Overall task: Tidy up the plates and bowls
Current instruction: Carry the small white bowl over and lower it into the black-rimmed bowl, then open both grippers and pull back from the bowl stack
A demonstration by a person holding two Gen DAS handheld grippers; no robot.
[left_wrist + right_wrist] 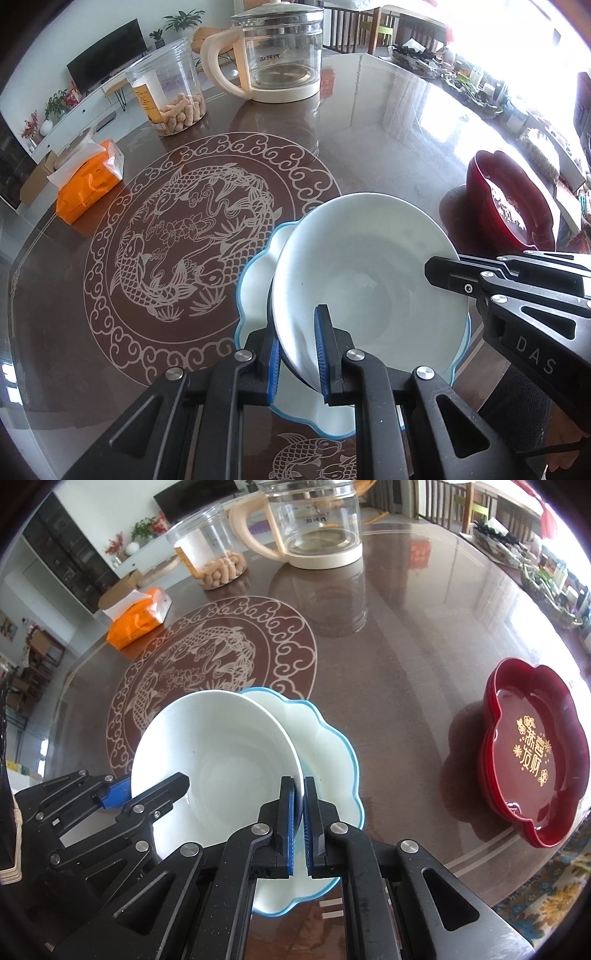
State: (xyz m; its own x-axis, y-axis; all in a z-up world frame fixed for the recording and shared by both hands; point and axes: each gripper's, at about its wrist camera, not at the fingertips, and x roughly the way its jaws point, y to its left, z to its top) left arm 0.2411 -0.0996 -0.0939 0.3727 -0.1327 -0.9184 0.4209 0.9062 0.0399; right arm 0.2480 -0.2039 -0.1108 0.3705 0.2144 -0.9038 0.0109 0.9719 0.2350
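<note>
A white bowl (369, 273) (214, 753) is held tilted over a white scalloped plate with a blue rim (255, 295) (328, 760), which lies on the table. My left gripper (297, 354) is shut on the bowl's near left rim, one blue pad inside and one outside. My right gripper (300, 823) is shut on the opposite rim. Each gripper shows in the other's view: the right gripper (443, 269) at the bowl's right edge, the left gripper (147, 790) at its left edge. Whether the bowl touches the plate I cannot tell.
A stack of red flower-shaped trays (509, 210) (535, 764) sits to the right. At the back stand a glass kettle (280, 55) (317, 524) and a plastic jar of peanuts (170, 92) (207, 550). An orange tissue pack (88, 184) (136, 616) lies left on the glass-topped table (388, 122).
</note>
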